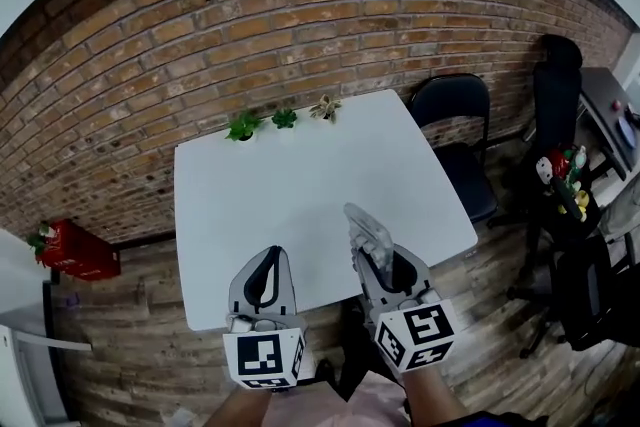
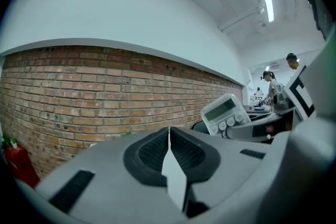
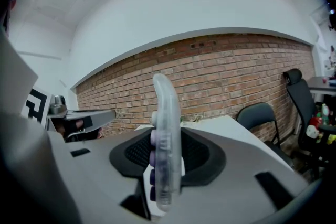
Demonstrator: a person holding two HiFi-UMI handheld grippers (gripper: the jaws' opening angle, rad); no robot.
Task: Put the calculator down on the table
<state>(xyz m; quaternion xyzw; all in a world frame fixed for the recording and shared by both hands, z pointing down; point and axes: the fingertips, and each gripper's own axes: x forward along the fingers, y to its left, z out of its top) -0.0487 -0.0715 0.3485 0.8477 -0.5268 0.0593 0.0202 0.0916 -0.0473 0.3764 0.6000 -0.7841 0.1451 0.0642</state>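
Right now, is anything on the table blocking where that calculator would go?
Nothing visible. The right gripper holds the calculator over bare white table; the only things on it, three small plants, line the far edge.

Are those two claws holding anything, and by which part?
The right gripper clamps the calculator edge-on by its keypad end, with the display end sticking out. The left gripper is shut and empty.

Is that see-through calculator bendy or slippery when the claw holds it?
Probably stiff: the calculator sticks up on edge from the right gripper without drooping. Likely light, being thin clear plastic. Its smooth shell might slip, though the ribbed pads should help.
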